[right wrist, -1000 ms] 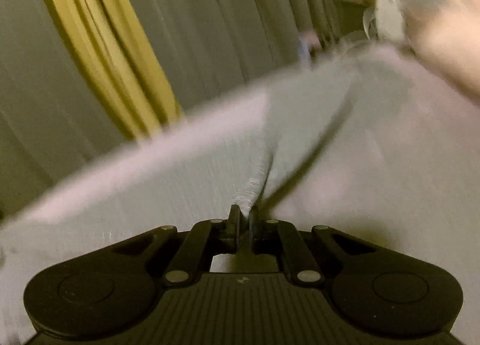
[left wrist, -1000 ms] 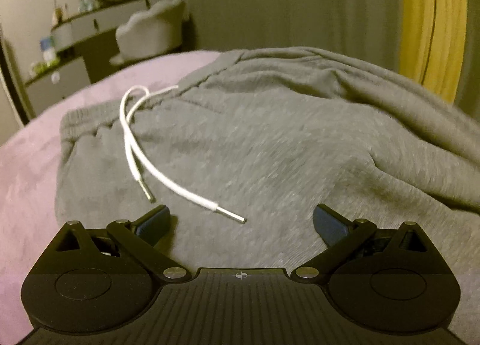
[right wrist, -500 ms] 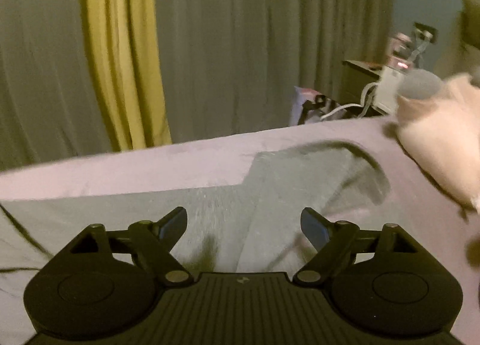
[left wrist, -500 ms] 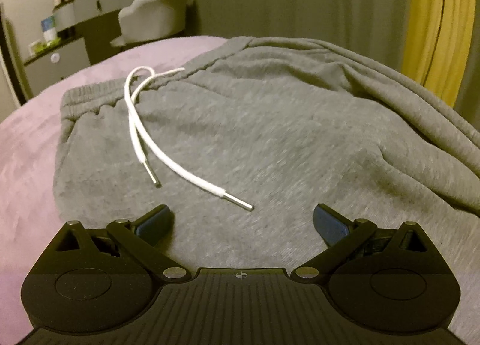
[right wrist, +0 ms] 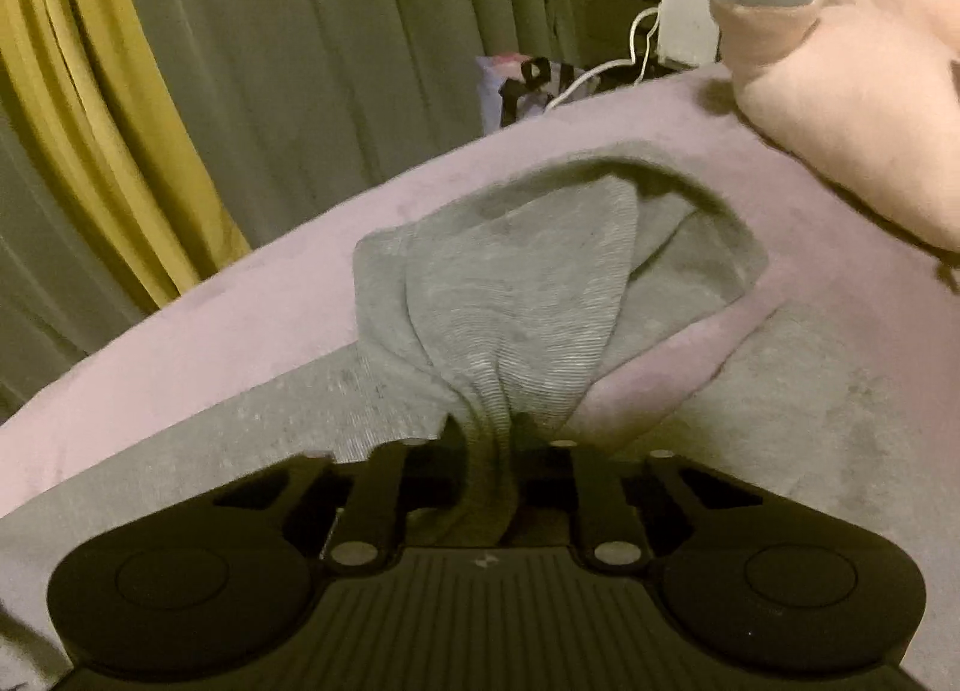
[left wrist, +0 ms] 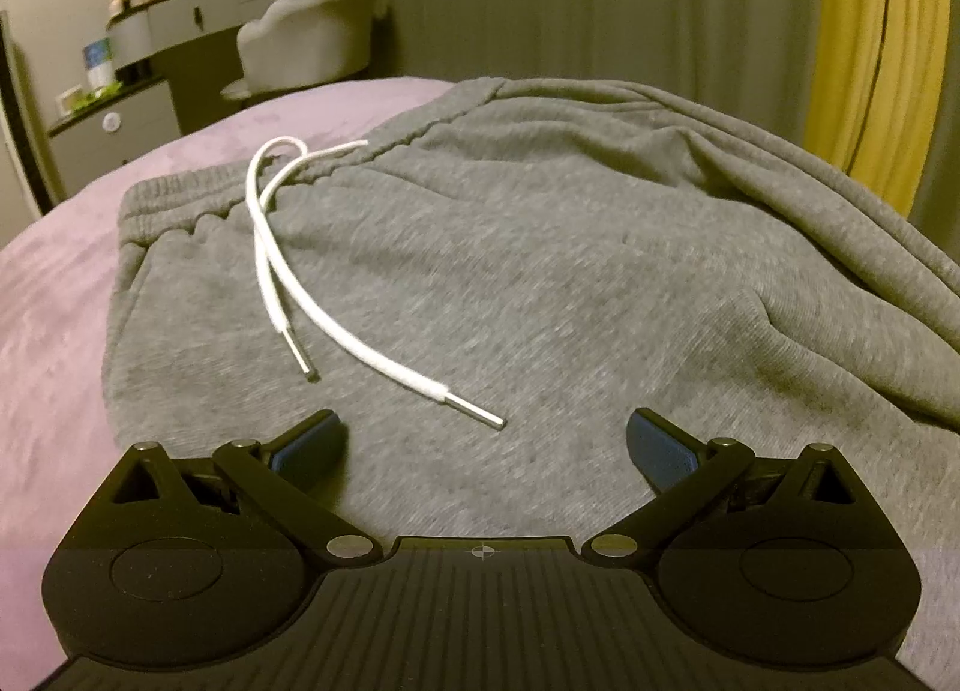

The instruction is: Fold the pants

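Grey sweatpants (left wrist: 570, 271) lie spread on a purple bed cover (left wrist: 54, 301), waistband (left wrist: 180, 199) at the far left, with a white drawstring (left wrist: 336, 325) trailing across the front. My left gripper (left wrist: 486, 445) hovers open just above the cloth, near the drawstring's metal tip, with nothing between its fingers. In the right wrist view the ribbed cuff end of a pant leg (right wrist: 510, 295) bunches into my right gripper (right wrist: 489, 445), whose jaws are closing on it and pinch the fabric. The cuff's far opening lies loose on the cover.
A pale pink plush toy (right wrist: 840, 90) lies on the bed at the right, near the cuff. Grey and yellow curtains (right wrist: 120, 120) hang behind the bed. A dresser (left wrist: 150, 30) and padded chair (left wrist: 306, 42) stand beyond the far edge.
The right gripper let go of the fabric it held a second ago, stood wide open, shifted sideways, and now pinches the leg's cuff. The left gripper has stayed put, open.
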Tool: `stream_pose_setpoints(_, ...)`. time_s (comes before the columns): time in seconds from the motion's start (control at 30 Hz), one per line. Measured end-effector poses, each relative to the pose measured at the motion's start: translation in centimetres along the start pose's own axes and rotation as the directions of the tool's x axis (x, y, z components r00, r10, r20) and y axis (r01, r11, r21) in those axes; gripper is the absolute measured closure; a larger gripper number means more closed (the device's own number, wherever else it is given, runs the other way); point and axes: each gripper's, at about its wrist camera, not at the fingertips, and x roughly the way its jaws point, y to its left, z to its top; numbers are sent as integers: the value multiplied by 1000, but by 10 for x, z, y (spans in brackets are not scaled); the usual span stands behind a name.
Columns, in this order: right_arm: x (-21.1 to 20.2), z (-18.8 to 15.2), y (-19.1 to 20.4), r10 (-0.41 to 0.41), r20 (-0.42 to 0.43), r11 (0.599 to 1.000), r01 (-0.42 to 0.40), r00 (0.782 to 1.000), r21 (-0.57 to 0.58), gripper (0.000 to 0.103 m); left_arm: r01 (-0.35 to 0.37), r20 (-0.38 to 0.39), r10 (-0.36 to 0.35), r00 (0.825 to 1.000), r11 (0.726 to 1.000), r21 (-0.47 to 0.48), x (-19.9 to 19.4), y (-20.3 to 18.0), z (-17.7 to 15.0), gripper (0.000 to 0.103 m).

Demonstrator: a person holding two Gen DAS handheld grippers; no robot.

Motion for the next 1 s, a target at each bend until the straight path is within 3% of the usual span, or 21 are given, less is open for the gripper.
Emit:
stream_pose_setpoints(0.1,-21,13,-5,64,43,996,-66,997,54,93,2,0,-2,1000,1000,2,0,0,0,0)
stream_pose_setpoints(0.17,-53,33,-6,137,122,985,-148,983,90,93,5,-2,-4,1000,1000,2,0,1,1,0)
stream_pose_setpoints(0.27,-114,43,-14,247,283,952,-287,927,109,94,10,-9,-10,1000,1000,-3,1,2,2,0)
stream_pose_setpoints(0.33,-148,27,-39,314,381,903,-398,870,163,94,12,-13,-12,1000,1000,-9,2,3,2,0)
stream_pose_setpoints(0.37,-157,15,-51,314,397,891,-412,863,191,94,13,-14,-13,1000,1000,-8,2,3,3,0)
stream_pose_setpoints(0.4,-161,0,-63,292,391,888,-400,873,228,94,13,-15,-14,1000,1000,-7,2,3,3,0)
stream_pose_setpoints(0.5,-142,-58,-109,230,261,870,-318,937,376,94,19,-19,-19,1000,1000,-6,3,4,4,0)
stream_pose_setpoints(0.57,-116,-93,-135,161,111,866,-194,981,461,94,23,-22,-23,1000,1000,-6,3,5,4,0)
stream_pose_setpoints(0.6,-107,-107,-148,123,40,847,-126,992,516,94,24,-23,-24,999,1000,-5,4,5,5,0)
stream_pose_setpoints(0.67,-98,-130,-170,109,-20,794,-75,994,603,93,26,-27,-27,999,1000,-6,4,6,5,0)
stream_pose_setpoints(0.73,-100,-136,-177,125,11,772,-104,992,627,88,28,-28,-28,999,1000,-4,5,6,6,0)
stream_pose_setpoints(0.8,-104,-131,-173,127,33,794,-122,991,595,67,27,-28,-27,999,1000,-1,5,6,6,0)
stream_pose_setpoints(0.83,-106,-128,-171,130,63,802,-143,989,580,48,25,-28,-25,999,1000,0,6,5,6,0)
stream_pose_setpoints(0.87,-108,-129,-168,134,92,807,-163,987,568,39,24,-28,-24,999,1000,2,6,5,6,0)
stream_pose_setpoints(0.93,-106,-130,-163,143,120,802,-186,982,567,40,24,-28,-24,999,1000,4,7,4,6,0)
stream_pose_setpoints(1.0,-101,-136,-166,160,136,791,-209,978,576,54,27,-33,-27,999,1000,-3,8,5,6,0)
